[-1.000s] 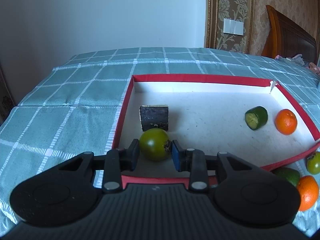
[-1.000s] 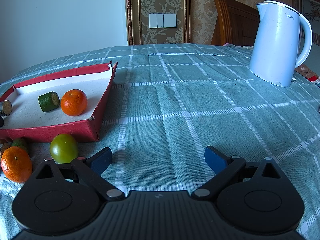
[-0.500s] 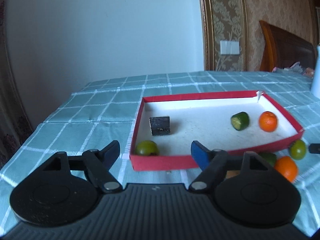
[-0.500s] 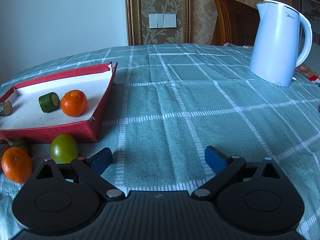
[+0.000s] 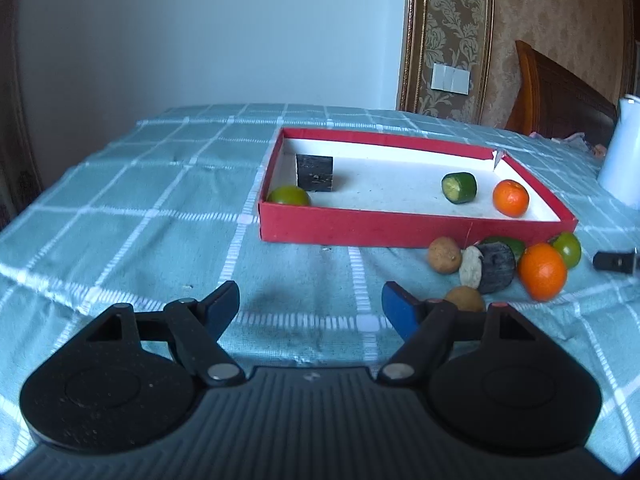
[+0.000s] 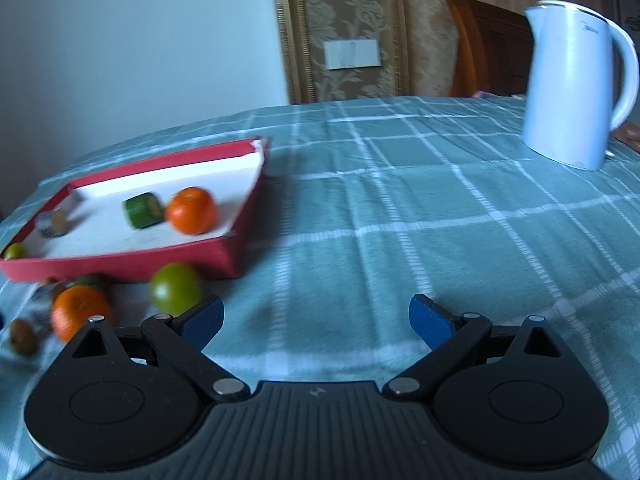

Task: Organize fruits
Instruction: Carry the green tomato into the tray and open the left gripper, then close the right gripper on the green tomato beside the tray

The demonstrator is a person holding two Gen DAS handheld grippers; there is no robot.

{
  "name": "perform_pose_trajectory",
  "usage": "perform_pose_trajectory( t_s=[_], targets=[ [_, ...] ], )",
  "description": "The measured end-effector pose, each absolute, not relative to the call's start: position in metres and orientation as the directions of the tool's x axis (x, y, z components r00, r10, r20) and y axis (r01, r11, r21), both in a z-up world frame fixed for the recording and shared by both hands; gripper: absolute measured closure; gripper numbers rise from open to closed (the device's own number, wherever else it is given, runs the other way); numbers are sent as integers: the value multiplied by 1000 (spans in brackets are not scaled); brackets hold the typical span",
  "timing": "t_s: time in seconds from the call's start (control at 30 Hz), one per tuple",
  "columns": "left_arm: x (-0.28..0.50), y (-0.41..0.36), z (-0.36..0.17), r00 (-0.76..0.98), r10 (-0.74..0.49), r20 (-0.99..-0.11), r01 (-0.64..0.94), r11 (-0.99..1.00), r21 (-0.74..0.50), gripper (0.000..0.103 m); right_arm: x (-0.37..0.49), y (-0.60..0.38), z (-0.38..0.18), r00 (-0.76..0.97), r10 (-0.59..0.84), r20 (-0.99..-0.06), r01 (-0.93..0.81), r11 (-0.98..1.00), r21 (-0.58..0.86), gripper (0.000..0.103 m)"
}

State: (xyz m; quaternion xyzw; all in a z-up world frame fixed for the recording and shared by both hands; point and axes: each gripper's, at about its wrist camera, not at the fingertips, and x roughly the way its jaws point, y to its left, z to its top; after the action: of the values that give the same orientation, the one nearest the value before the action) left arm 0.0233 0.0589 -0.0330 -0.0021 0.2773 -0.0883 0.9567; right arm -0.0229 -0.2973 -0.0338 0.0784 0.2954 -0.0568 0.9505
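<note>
1. Both fingers of the left gripper stand wide apart over bare tablecloth, with nothing between them; its jaws have just been opening.
2. Fingers of the right gripper are likewise spread, and nothing lies between the blue pads.
3. From the left wrist view, the red tray sits at about 12 o'clock, beyond the fingertips.
4. Inside the tray, a green fruit rests in the near left corner, just beside a dark block at its 1 o'clock.
5. A cut green piece and a small orange lie toward the tray's right end, close together.
6. Outside the tray, at 2 o'clock from the left gripper, a cluster lies on the cloth: a larger orange, a green fruit behind it, a dark round piece and brownish fruits.
7. In the right wrist view, which is blurred, a green fruit sits at 10 o'clock just beyond the left finger, and a white kettle stands at 2 o'clock, well apart.
</note>
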Motion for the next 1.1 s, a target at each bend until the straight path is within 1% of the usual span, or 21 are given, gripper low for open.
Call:
perform_pose_trajectory(
  t_s=[0.13,0.3,0.5,0.57,0.6,0.7,0.77,0.93,0.97,1.0,1.07,1.1],
  targets=[
    [27,58,-35,815,-151,-559,162,986,-31,27,-32,-283,-28,848,-77,-524,132,989,68,3],
    [31,57,-38,811,-121,-573,144,990,-6,26,-30,-267,-26,850,-43,-525,76,996,42,4],
    [33,58,-39,807,-119,-579,141,990,-7,20,-24,-251,-18,866,-24,-500,32,999,7,4],
    [34,58,-39,806,-120,-579,143,990,-7,20,-19,-246,-18,862,-21,-506,22,1000,-4,11],
    [34,58,-39,807,-121,-579,143,990,-7,19,-16,-244,-18,858,-18,-513,17,1000,-7,12],
    [35,58,-39,805,-125,-579,147,989,-8,18,-9,-240,-21,845,-14,-534,10,1000,-10,19],
    [35,57,-40,805,-124,-580,148,989,-5,17,-4,-238,-24,835,-9,-551,5,1000,-10,34],
    [36,55,-40,804,-126,-582,155,988,0,15,6,-233,-30,817,30,-576,-24,1000,18,44],
    [35,55,-40,804,-125,-582,154,988,2,14,6,-232,-30,816,41,-577,-33,999,24,52],
    [36,55,-40,804,-121,-583,151,988,4,13,6,-231,-31,817,53,-575,-42,999,32,56],
    [36,55,-40,801,-119,-587,150,989,4,11,5,-226,-32,818,65,-571,-60,998,27,69],
    [36,55,-40,800,-121,-588,152,988,3,10,5,-223,-32,817,68,-573,-71,997,17,70]
  ],
)
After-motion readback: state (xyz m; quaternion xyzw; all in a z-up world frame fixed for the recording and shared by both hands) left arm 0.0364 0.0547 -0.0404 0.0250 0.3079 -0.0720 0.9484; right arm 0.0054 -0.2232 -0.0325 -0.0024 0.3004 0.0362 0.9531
